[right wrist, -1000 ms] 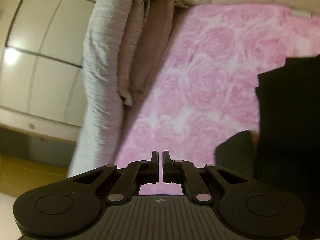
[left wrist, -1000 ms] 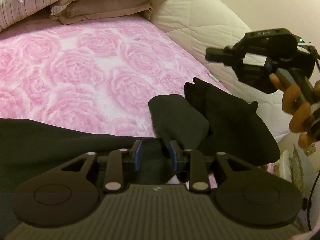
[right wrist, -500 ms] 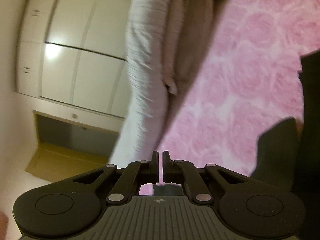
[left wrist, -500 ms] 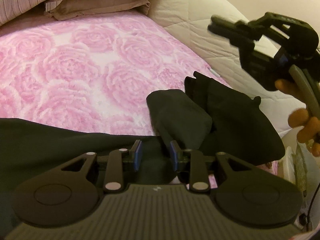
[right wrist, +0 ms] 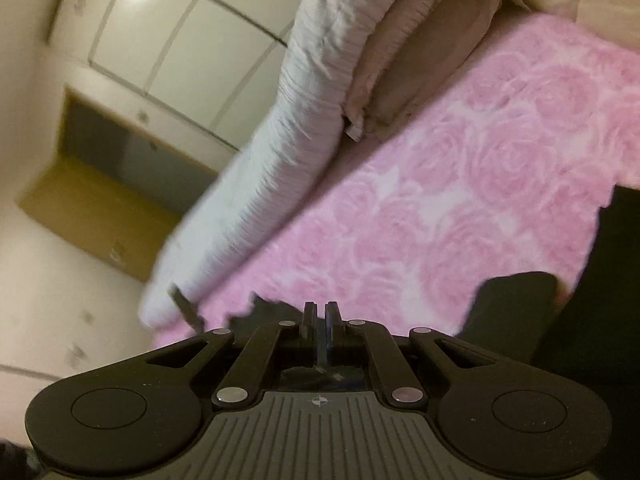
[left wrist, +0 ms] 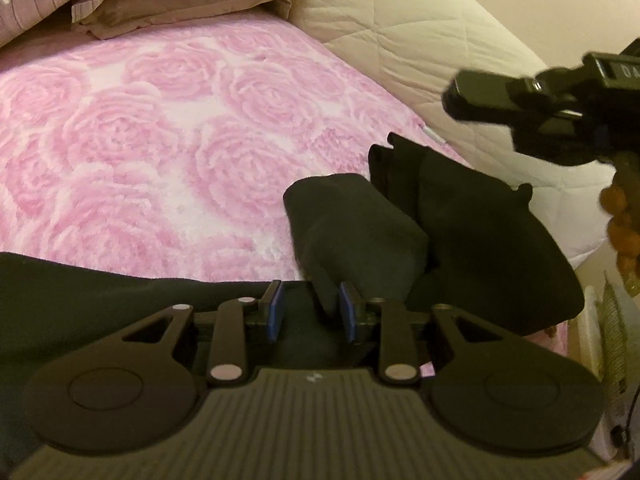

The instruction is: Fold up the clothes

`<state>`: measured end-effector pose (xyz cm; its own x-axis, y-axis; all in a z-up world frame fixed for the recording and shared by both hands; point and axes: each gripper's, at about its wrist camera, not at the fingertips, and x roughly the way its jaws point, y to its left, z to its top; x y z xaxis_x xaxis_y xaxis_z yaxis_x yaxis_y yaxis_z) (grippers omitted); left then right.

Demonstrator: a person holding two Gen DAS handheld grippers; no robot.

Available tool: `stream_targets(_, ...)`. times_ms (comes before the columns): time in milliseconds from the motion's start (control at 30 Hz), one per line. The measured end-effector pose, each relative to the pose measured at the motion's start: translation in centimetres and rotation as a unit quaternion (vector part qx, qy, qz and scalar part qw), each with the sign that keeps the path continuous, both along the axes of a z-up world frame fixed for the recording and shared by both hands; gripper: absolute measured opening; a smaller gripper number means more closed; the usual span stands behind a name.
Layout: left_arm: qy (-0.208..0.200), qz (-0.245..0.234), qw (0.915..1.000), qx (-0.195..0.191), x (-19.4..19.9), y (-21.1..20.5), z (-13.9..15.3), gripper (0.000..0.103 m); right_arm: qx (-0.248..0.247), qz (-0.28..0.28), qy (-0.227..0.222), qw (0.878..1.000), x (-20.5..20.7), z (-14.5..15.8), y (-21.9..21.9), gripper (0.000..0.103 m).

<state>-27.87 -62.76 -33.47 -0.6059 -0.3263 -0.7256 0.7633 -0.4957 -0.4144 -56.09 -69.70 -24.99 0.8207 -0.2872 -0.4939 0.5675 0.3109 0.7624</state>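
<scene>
A black garment [left wrist: 460,232] lies on the pink rose-patterned bedspread [left wrist: 160,152], with one sleeve [left wrist: 352,224] folded toward me. My left gripper [left wrist: 310,308] is open, low over the garment's near edge, with cloth between its blue pads [left wrist: 276,310] but not clamped. My right gripper [right wrist: 320,320] is shut and empty, held in the air above the bed; it also shows in the left wrist view [left wrist: 560,104] at the upper right. The garment's sleeve [right wrist: 516,304] and body show at the right of the right wrist view.
Beige pillows [left wrist: 180,0] and a striped blanket [right wrist: 288,136] lie stacked at the head of the bed. A cream quilted duvet [left wrist: 420,32] runs along the far right side. White wardrobe doors [right wrist: 168,32] stand beyond the bed.
My right gripper has swung around in the air, still shut, and its view has rotated. My left gripper has stayed open over the garment, almost still.
</scene>
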Motion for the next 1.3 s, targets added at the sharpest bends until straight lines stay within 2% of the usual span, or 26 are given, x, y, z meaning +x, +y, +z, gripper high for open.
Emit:
stream_targets(233, -0.016, -0.009, 0.9998, -0.008, -0.2, -0.5, -0.5, 0.025, -0.052, -0.014, 0.062, 0.997, -0.4, 0.5, 1.0, 0.006)
stream_targets(267, -0.016, -0.011, 0.9998, -0.008, -0.2, -0.7, -0.6, 0.025, -0.062, -0.014, 0.067, 0.996, -0.5, 0.5, 1.1, 0.021)
stream_targets(300, -0.016, -0.013, 0.9997, -0.009, -0.3, -0.8, -0.7, 0.025, -0.071, -0.014, 0.071, 0.995, -0.6, 0.6, 1.1, 0.030)
stream_targets(333, -0.015, -0.017, 0.9997, -0.010, -0.5, -1.0, -0.7, 0.025, -0.073, -0.014, 0.072, 0.995, -0.8, 0.4, 1.1, 0.035)
stream_targets(400, -0.012, -0.026, 0.9995, -0.013, -1.0, -1.5, -0.8, 0.025, -0.058, -0.013, 0.058, 0.997, -1.3, -0.3, 0.4, 0.073)
stream_targets(433, -0.012, -0.030, 0.9994, -0.014, -1.3, -1.9, -0.8, 0.025, -0.067, -0.015, 0.056, 0.996, -1.6, -0.5, 0.3, 0.082)
stream_targets(467, -0.012, -0.032, 0.9993, -0.014, -1.5, -2.2, -0.9, 0.025, -0.096, -0.015, 0.060, 0.993, -1.8, -0.3, 0.4, 0.101)
stream_targets(533, -0.009, -0.032, 0.9994, -0.010, -1.8, -3.0, -1.1, 0.025, -0.141, -0.017, 0.071, 0.987, -2.2, 0.0, 0.4, 0.103)
stream_targets(633, 0.003, -0.039, 0.9992, -0.001, -1.7, -3.2, -1.0, 0.025, -0.112, -0.038, 0.116, 0.986, -2.0, -0.7, -1.1, 0.103)
stream_targets(700, 0.019, -0.036, 0.9990, 0.020, -1.2, -3.2, -1.0, 0.025, -0.072, -0.044, 0.130, 0.988, -1.8, -1.8, -2.3, 0.103)
stream_targets(800, 0.059, -0.029, 0.9949, 0.077, -0.5, -3.5, -1.8, 0.025, 0.005, -0.045, 0.139, 0.989, -1.6, -4.0, -4.4, 0.103)
stream_targets(867, 0.088, -0.036, 0.9883, 0.119, -0.6, -4.1, -2.5, 0.029, 0.031, -0.061, 0.131, 0.989, -1.9, -5.0, -5.3, 0.103)
stream_targets(967, 0.105, -0.039, 0.9840, 0.138, -1.3, -5.1, -3.2, 0.034, 0.032, -0.099, 0.102, 0.989, -2.8, -4.8, -5.8, 0.103)
stream_targets(1000, 0.109, -0.038, 0.9825, 0.146, -1.6, -5.4, -3.5, 0.037, 0.029, -0.098, 0.092, 0.990, -2.9, -4.7, -5.9, 0.103)
stream_targets(1067, 0.118, -0.033, 0.9787, 0.165, -2.0, -5.9, -4.2, 0.037, 0.030, -0.078, 0.090, 0.992, -2.6, -4.5, -6.1, 0.103)
stream_targets(1167, 0.139, -0.020, 0.9701, 0.198, -2.4, -6.4, -4.9, 0.028, 0.041, -0.062, 0.096, 0.993, -2.1, -4.5, -6.4, 0.103)
stream_targets(1200, 0.145, -0.027, 0.9683, 0.202, -2.6, -6.5, -4.8, 0.013, 0.047, -0.064, 0.101, 0.992, -1.9, -4.6, -6.5, 0.103)
stream_targets(1233, 0.147, -0.035, 0.9675, 0.203, -3.0, -6.6, -4.5, 0.001, 0.060, -0.063, 0.092, 0.992, -2.0, -4.8, -6.6, 0.103)
stream_targets(1300, 0.152, -0.048, 0.9669, 0.199, -3.5, -6.8, -3.8, 0.000, 0.108, -0.064, 0.029, 0.992, -2.7, -5.9, -6.9, 0.103)
